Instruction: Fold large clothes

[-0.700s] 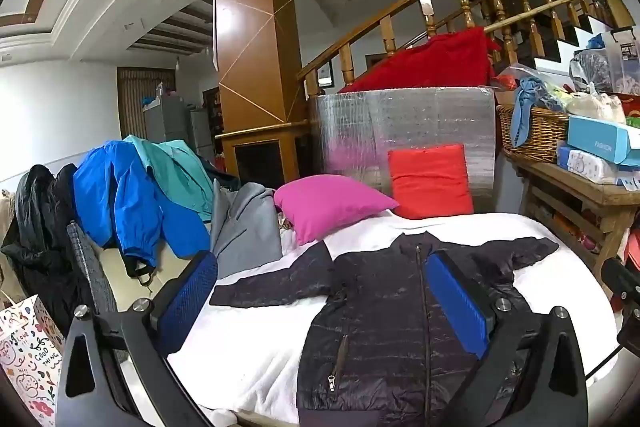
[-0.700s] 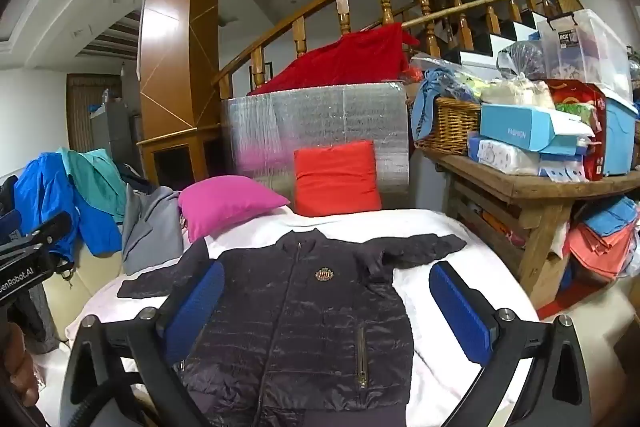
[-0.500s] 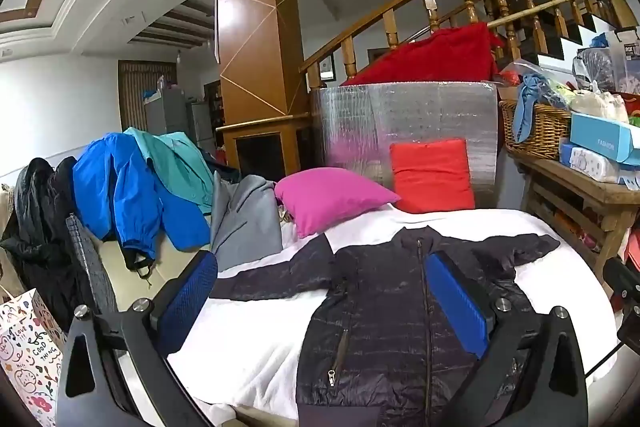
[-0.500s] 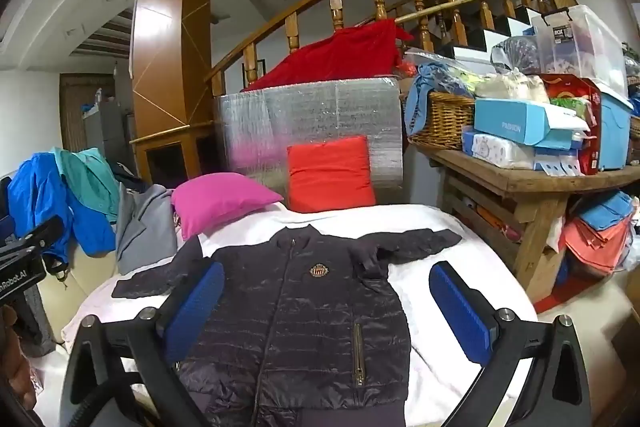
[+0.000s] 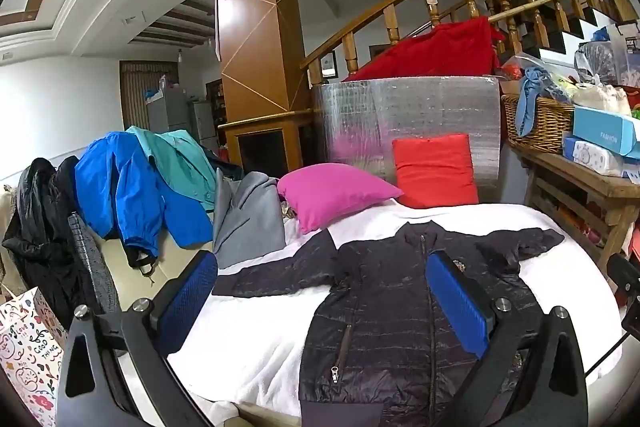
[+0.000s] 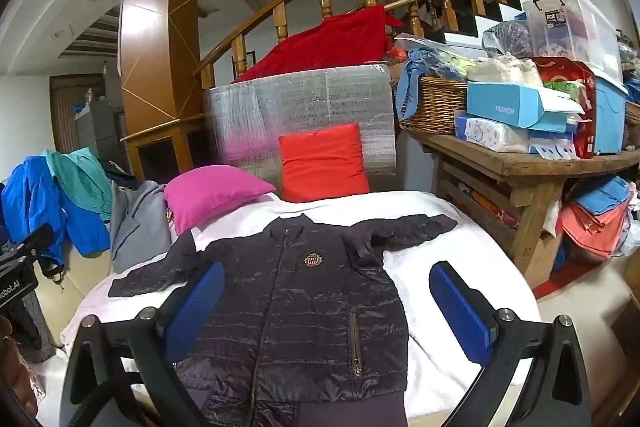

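Right hand-held gripper view alone shows jacket badge.

Left gripper and right gripper, black angular frames, silver screws, ribbed blue pads on jaws

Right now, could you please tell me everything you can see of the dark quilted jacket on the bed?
The dark quilted jacket is shiny, black-purple, seemingly a thin padded nylon. It lies flat, front up and zipped, on the white bed cover, collar toward the pillows, both sleeves spread outward, the hem nearest the cameras. It has a small chest badge, two zipped side pockets and a plain hem band. Neither gripper touches it.
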`<control>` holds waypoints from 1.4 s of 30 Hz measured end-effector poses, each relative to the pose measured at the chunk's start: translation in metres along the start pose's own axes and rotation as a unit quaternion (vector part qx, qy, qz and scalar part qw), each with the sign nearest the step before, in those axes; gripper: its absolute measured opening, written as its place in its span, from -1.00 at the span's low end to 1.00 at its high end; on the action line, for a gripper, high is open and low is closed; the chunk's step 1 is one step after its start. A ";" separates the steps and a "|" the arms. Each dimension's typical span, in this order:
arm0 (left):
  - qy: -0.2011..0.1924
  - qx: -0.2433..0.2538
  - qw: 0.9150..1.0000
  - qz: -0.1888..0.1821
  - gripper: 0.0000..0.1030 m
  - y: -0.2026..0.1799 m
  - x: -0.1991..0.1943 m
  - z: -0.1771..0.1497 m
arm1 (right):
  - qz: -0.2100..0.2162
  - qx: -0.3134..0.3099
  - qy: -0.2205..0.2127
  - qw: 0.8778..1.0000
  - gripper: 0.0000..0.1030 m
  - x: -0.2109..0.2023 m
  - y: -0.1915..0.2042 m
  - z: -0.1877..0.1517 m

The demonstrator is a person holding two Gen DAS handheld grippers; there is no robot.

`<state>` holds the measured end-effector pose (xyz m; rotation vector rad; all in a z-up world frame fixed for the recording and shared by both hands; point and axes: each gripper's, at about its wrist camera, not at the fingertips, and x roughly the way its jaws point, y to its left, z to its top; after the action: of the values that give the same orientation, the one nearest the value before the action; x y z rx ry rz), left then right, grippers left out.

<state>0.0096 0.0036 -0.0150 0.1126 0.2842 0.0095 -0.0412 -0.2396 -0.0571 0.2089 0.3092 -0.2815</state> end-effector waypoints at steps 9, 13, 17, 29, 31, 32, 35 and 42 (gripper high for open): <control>0.002 0.000 1.000 0.004 1.00 0.000 0.001 -0.002 | -0.001 0.001 0.003 1.000 1.00 0.001 0.001 -0.001; 0.004 0.000 1.000 0.007 1.00 0.002 0.002 -0.002 | 0.000 0.002 0.005 1.000 1.00 0.000 0.002 -0.001; 0.006 -0.001 1.000 0.008 1.00 0.003 0.004 -0.004 | -0.001 0.001 0.005 1.000 1.00 0.002 0.003 -0.001; 0.005 -0.002 1.000 0.008 1.00 0.005 0.003 -0.007 | -0.004 -0.002 0.015 1.000 1.00 0.005 0.005 -0.002; 0.007 -0.002 1.000 0.007 1.00 0.006 0.003 -0.007 | -0.005 -0.003 0.017 1.000 1.00 0.005 0.006 -0.002; 0.007 -0.003 1.000 0.007 1.00 0.007 0.003 -0.008 | -0.004 -0.003 0.018 1.000 1.00 0.006 0.006 -0.003; 0.009 -0.003 1.000 0.008 1.00 0.008 0.005 -0.008 | -0.003 -0.002 0.020 1.000 1.00 0.007 0.006 -0.003; 0.011 -0.003 1.000 0.007 1.00 0.009 0.006 -0.010 | -0.001 -0.003 0.023 1.000 1.00 0.008 0.007 -0.003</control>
<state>0.0129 0.0137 -0.0249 0.1077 0.3053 0.0255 -0.0329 -0.2346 -0.0618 0.2091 0.3549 -0.2789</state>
